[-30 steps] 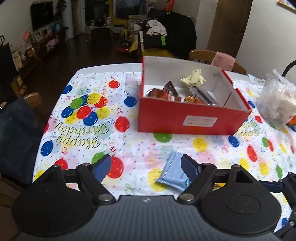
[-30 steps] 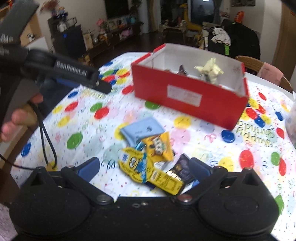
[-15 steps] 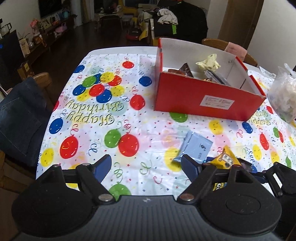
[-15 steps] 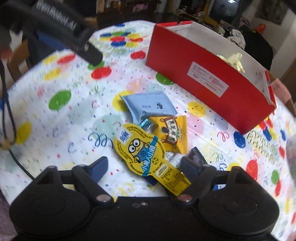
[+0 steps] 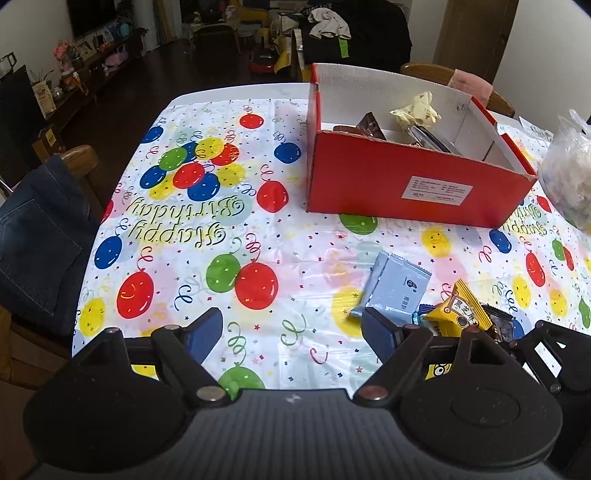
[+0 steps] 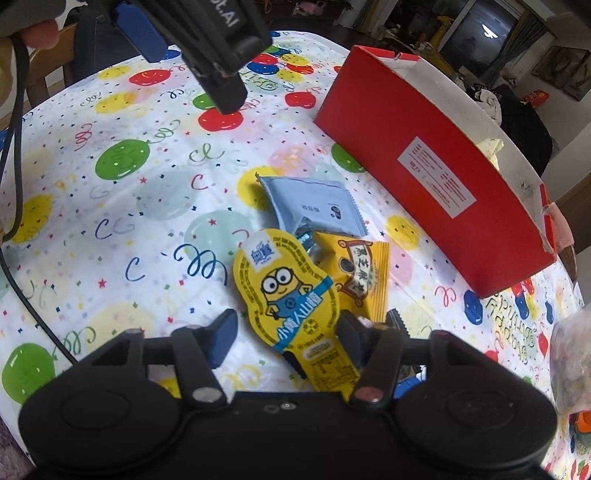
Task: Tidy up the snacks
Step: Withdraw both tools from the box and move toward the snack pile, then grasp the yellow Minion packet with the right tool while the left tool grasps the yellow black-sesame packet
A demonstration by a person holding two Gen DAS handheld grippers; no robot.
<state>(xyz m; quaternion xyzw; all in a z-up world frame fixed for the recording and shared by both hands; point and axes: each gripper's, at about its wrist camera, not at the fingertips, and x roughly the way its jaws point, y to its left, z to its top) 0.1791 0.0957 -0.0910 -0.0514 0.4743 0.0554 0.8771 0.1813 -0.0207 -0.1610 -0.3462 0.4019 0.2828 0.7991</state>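
Tabletop [image 5: 288, 236], balloon-print "Happy Birthday" cloth; contents listed left to right.

Left tool [image 5: 291, 330]: jaws spread wide over bare cloth at the near edge, nothing between them. Its right finger [image 5: 380, 334] sits just beside the near end of the blue packet. In the right wrist view the same tool [image 6: 207, 48] hangs over the far left of the cloth, a hand [image 6: 40, 31] partly seen at its grip.

Blue packet [image 6: 314, 206]: flat on the cloth, left end of the loose pile, near side of the box.

Minion snack [image 6: 288, 291]: yellow, figure-shaped, lying partly over the neighbouring wrappers. Right tool [image 6: 288, 332]: jaws have just been closing, the snack's lower part between them; the right finger looks to touch its edge, the left finger stands a little clear.

Orange packet [image 6: 358, 273]: right of and partly under the minion snack.

Dark wrapper [image 6: 397, 319]: only a corner visible, beside the right finger.

Red box [image 5: 413, 184]: open-topped, far right of centre, holding several wrapped snacks [image 5: 413, 114].

Plastic bag [image 5: 569, 177]: clear, right edge.
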